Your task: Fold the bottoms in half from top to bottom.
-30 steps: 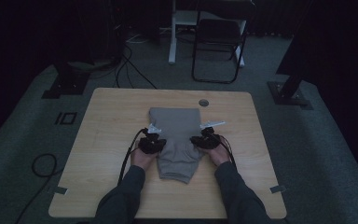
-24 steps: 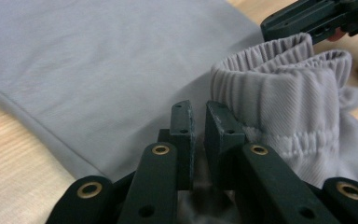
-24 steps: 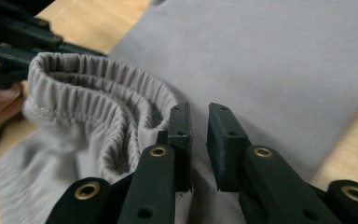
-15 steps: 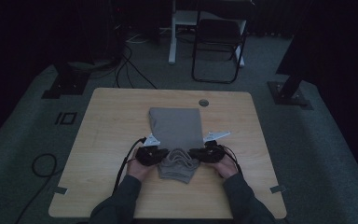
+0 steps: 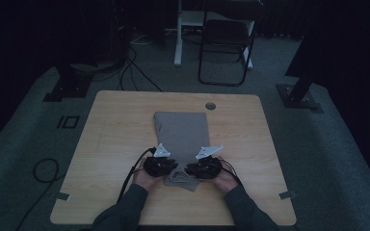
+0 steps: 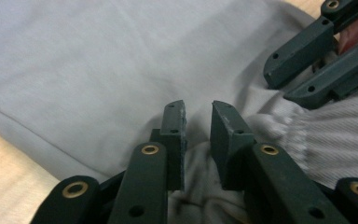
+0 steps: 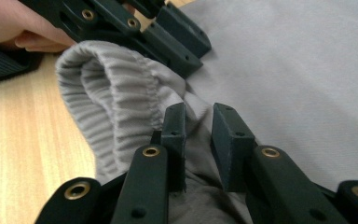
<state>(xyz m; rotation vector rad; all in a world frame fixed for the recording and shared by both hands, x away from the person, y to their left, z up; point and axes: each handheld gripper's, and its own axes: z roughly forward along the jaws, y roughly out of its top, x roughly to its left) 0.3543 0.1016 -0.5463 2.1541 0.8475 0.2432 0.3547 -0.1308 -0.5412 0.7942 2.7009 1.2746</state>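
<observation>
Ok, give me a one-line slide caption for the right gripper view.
Right gripper with jaws slightly apart over the grey garment, beside its ribbed waistband.

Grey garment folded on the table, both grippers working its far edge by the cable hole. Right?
Not the far edge. The high view shows the left gripper and right gripper at the near, bunched end of the grey garment, the end closest to the person; the cable hole sits beyond the opposite end. The garment does lie folded on the table.
</observation>
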